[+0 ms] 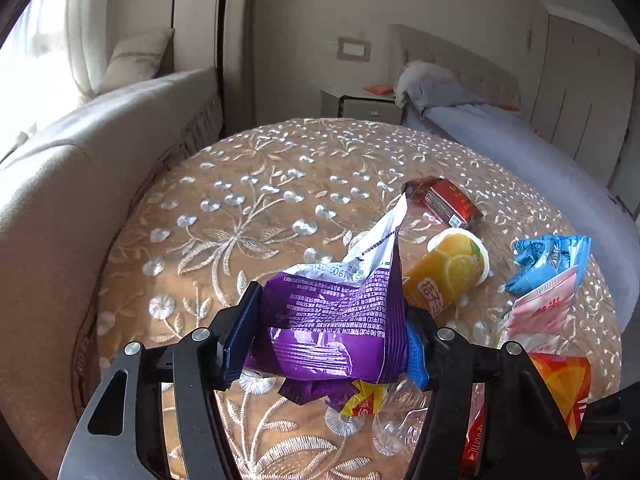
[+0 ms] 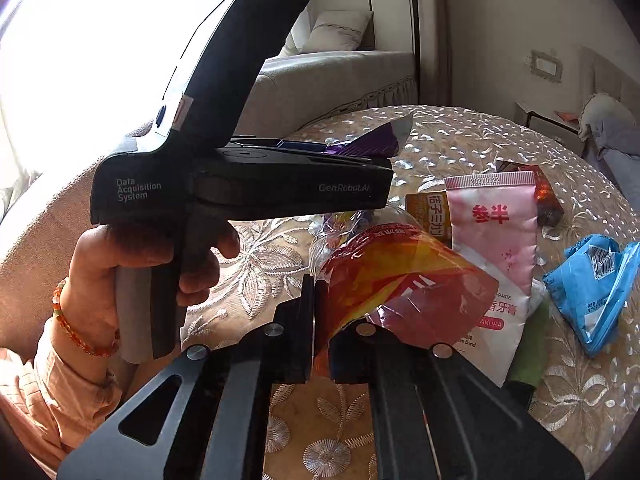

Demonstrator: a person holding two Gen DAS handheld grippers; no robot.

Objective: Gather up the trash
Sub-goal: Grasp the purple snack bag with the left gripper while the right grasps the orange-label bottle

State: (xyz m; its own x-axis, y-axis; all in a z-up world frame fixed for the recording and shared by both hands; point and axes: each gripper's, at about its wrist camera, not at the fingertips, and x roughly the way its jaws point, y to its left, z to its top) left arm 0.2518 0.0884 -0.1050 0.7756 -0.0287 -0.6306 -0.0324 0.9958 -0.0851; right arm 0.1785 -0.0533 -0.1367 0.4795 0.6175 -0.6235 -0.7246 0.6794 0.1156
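Observation:
My left gripper [image 1: 324,340] is shut on a crumpled purple snack bag [image 1: 340,312] and holds it above the round embroidered table [image 1: 240,216]. My right gripper [image 2: 320,332] is shut on the edge of an orange-red plastic wrapper [image 2: 400,280]. The left gripper's black body [image 2: 240,184] and the hand that holds it fill the left of the right wrist view. On the table lie an orange juice cup [image 1: 448,272], a red box [image 1: 444,200], a blue wrapper [image 1: 552,260] and a pink toothpaste pouch [image 2: 496,240].
A clear crushed plastic bottle [image 1: 400,420] and a small yellow-red wrapper [image 1: 364,400] lie under the purple bag. A beige sofa [image 1: 60,200] stands left of the table. A bed [image 1: 500,140] and a nightstand [image 1: 360,104] are beyond it.

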